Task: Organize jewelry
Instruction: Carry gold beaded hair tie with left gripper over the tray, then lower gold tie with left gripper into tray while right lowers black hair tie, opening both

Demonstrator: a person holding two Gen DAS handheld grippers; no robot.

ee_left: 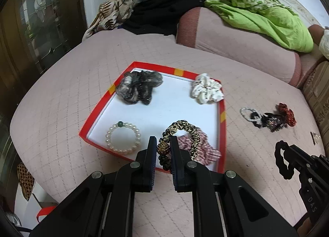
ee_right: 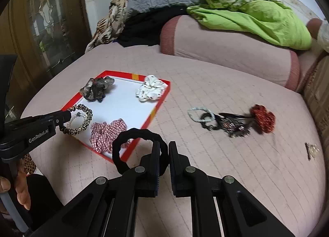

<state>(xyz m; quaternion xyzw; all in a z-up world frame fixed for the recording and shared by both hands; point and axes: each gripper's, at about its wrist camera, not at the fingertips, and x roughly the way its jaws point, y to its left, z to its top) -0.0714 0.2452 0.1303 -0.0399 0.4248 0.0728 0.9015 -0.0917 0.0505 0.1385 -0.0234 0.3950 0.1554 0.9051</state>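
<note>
A red-rimmed box lid (ee_left: 222,111) with a white floor lies on the pink bed. In it are a black gauze scrunchie (ee_left: 137,87), a white scrunchie (ee_left: 207,89), a pearl bracelet (ee_left: 123,137) and a red checked scrunchie (ee_left: 203,148). My left gripper (ee_left: 163,144) is shut on a leopard-print hair tie with a glitter bead (ee_left: 183,132), held over the lid's near edge. My right gripper (ee_right: 164,148) is shut on a black hair tie (ee_right: 135,134), held above the lid's near right corner (ee_right: 131,152).
A loose pile of hair ties lies on the bed right of the lid: a pale bead ring (ee_right: 198,113), dark ties (ee_right: 228,124) and a red scrunchie (ee_right: 263,120). A small clip (ee_right: 311,149) lies far right. Pink bolster (ee_right: 226,46), green cloth and pillows sit behind.
</note>
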